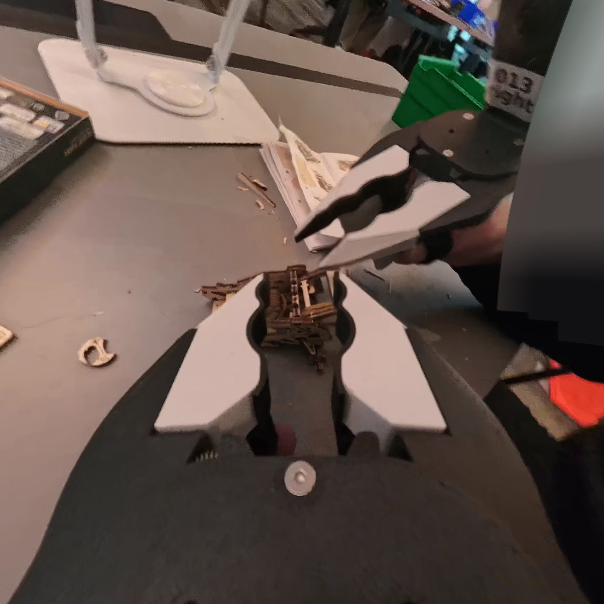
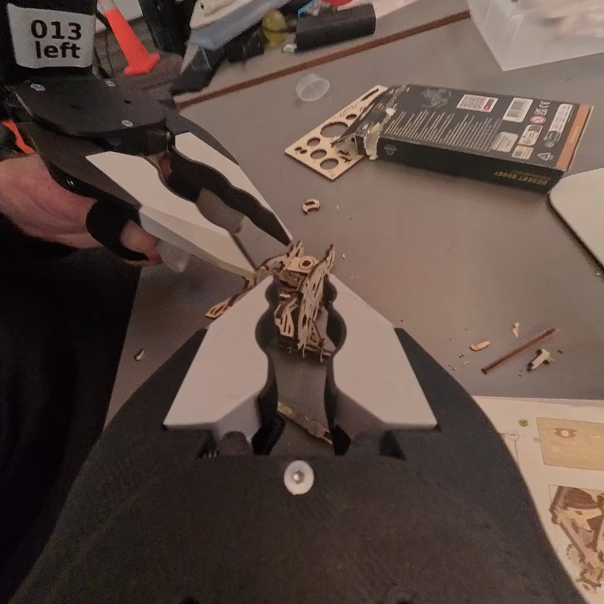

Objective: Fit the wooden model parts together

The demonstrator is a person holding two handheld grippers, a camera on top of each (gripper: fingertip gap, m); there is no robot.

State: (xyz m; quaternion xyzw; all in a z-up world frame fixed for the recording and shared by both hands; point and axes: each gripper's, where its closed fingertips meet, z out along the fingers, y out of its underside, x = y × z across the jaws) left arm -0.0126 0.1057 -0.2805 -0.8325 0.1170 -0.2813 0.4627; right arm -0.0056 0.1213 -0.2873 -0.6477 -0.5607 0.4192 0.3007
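Your right hand-held gripper (image 2: pixel 299 284) is clenched on the wooden model (image 2: pixel 302 304), held above the counter (image 2: pixel 425 277). Your left hand-held gripper (image 2: pixel 271 258) pinches a flat wooden part (image 2: pixel 248 284) at the model's left side, its long axis slanting down-left.

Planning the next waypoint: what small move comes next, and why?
Probably a slow press of the left gripper toward the wooden model to seat the flat panel: it juts out slanted, not flush, while the model sits between the fingers of the right gripper.
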